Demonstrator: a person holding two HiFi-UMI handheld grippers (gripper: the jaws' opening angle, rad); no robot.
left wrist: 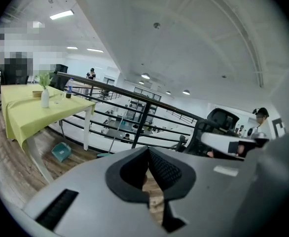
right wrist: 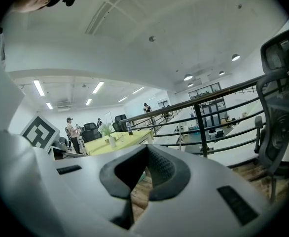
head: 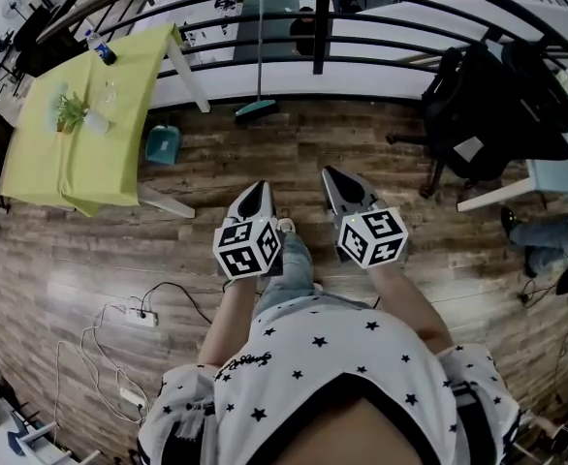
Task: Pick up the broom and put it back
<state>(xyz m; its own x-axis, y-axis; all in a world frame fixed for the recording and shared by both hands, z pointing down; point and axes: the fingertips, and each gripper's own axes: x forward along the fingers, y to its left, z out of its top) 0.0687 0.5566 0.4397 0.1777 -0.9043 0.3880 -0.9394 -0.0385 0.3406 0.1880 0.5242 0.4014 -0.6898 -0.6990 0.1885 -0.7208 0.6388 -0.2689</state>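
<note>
Broom (head: 255,110) stands against the railing (head: 321,27), well ahead of me, near the desk (head: 90,124). My left gripper (head: 256,194) and right gripper (head: 340,184) both have fingers pressed together, empty. Reaching without spreading them would knock the thin handle sideways.

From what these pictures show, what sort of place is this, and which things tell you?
Likely an open-plan office, perhaps a mezzanine: a black metal railing edges the wood-plank floor, with a black swivel office chair and a table under a yellow-green cloth beside it.
</note>
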